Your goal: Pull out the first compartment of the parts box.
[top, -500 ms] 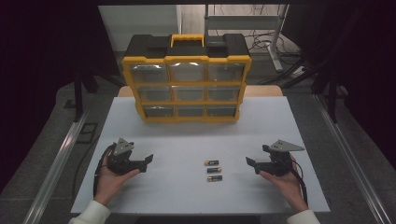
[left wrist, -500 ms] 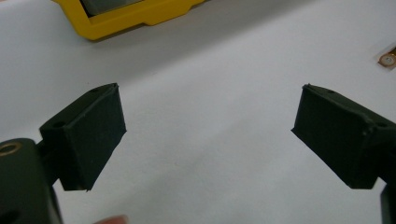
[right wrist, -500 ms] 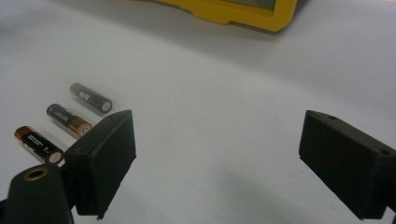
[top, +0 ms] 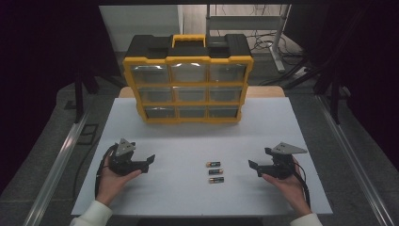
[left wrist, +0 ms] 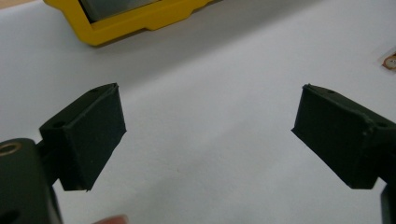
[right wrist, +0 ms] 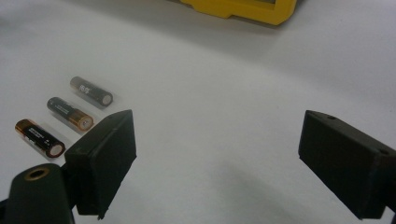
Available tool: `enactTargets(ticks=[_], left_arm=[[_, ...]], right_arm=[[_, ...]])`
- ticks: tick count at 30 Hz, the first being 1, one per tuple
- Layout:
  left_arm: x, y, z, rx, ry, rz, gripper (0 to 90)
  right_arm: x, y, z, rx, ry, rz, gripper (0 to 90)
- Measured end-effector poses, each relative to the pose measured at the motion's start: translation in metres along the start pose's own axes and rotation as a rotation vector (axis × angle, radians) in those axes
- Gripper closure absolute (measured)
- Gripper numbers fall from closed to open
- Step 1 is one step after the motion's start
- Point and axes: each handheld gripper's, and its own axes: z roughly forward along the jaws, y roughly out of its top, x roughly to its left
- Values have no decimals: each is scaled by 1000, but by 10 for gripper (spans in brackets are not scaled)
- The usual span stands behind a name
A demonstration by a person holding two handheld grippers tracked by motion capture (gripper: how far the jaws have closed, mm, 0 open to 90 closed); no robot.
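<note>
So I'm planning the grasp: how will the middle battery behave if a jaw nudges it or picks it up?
The middle battery is a smooth cylinder lying on its side on the flat table, so it would probably roll if nudged across its length. It looks rigid, so it should not bend. Its neighbours lie close, so open jaws may bump them.
</note>
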Motion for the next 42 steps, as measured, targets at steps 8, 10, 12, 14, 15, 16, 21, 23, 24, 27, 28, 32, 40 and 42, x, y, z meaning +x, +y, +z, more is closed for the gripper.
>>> enactTargets(ticks=[8, 10, 12, 14, 15, 16, 21, 23, 24, 27, 28, 32, 40, 42], left_arm=[[-2, -2, 0, -5, -2, 9, 91], [-2, -2, 0, -8, 0, 12, 90], [-2, -2, -1, -18, -3, 20, 89], [-3, -2, 0, -23, 0, 28, 87], [-3, -2, 0, -26, 4, 34, 87], [-4, -2, 0, -28, 18, 42, 86], [-8, -2, 1, -32, 37, 77, 86], [-9, -2, 0, -38, 39, 93, 86], [-9, -2, 0, -42, 38, 99, 87], [-9, -4, -1, -56, 51, 137, 92], [-9, -4, -1, -58, 57, 148, 92], [-10, -3, -2, -59, 70, 179, 100], [-12, -2, -4, -77, 108, 253, 107], [-13, -2, -4, -82, 124, 286, 105]], right_arm=[[0, 0, -1, -4, 2, 6, 116], [0, 0, 0, -3, 3, 6, 116], [0, 0, 0, -3, 3, 6, 117], [0, 0, 0, -3, 3, 4, 118], [0, 0, 0, -3, 3, 4, 118], [0, 0, 0, 0, 4, 3, 118], [0, 1, 1, 3, 0, 2, 119], [0, 1, 1, 4, -1, 1, 119], [0, 1, 1, 6, 0, 0, 119], [0, 1, 4, 14, -1, 1, 121], [0, 1, 4, 14, -1, 1, 121], [0, 1, 3, 19, -4, 0, 122], [1, 1, 3, 19, -4, -1, 126], [1, 1, 3, 20, -6, -1, 126]])
